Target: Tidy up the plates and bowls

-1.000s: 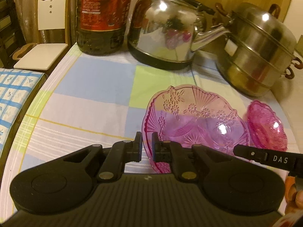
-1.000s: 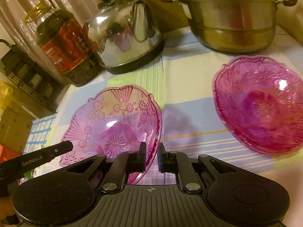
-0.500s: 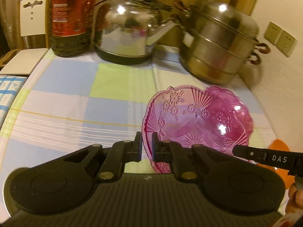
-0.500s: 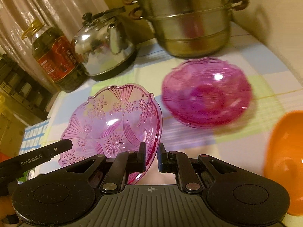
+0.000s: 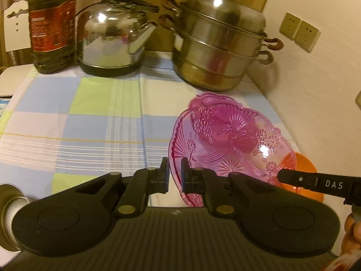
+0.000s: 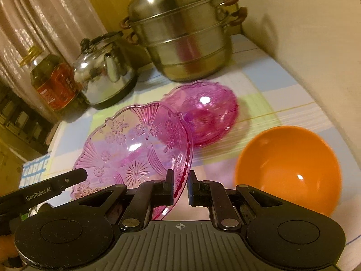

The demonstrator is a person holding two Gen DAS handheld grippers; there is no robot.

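Pink pressed-glass plate hangs tilted above the checked counter, carried by both tongs: the left tongs are clenched on its left rim, the right tongs on its opposite rim. Ahead of both, on the counter, sits the darker pink bowl, partly under the plate's far edge, so stacking looks like a short forward-and-down move. Only the right wrist view shows the bowl and the orange bowl clearly; the left wrist view sees the pink bowl mostly through the plate.
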